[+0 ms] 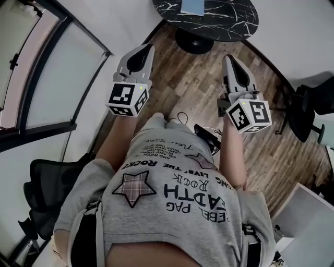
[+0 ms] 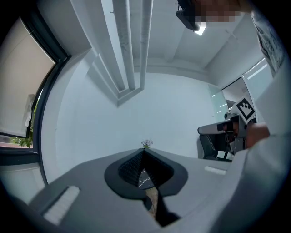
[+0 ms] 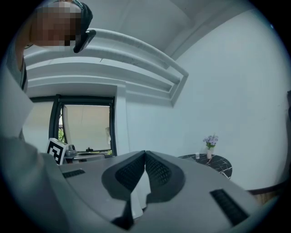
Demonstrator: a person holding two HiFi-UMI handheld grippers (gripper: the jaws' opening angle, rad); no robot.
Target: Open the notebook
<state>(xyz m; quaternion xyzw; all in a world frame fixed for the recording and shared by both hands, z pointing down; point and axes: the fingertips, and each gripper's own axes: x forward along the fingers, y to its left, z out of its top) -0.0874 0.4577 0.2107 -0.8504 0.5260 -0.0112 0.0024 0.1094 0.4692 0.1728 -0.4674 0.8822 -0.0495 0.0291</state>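
A light blue notebook (image 1: 192,6) lies closed on a round black marble table (image 1: 229,23) at the far end of the head view. Both grippers are held level in front of the person, well short of the table. My left gripper (image 1: 147,48) is shut with nothing between its jaws; in its own view the tips (image 2: 144,151) meet against a white wall. My right gripper (image 1: 228,58) is shut and empty too, its tips (image 3: 145,153) touching. The table (image 3: 218,163) shows to the right in the right gripper view, with a small vase of flowers (image 3: 210,144) on it.
Wooden floor (image 1: 198,88) runs between the person and the table. A glass wall with dark frames (image 1: 47,78) runs along the left. A black office chair (image 1: 42,193) stands at the lower left, another dark chair (image 1: 308,104) at the right, a white cabinet (image 1: 308,224) at the lower right.
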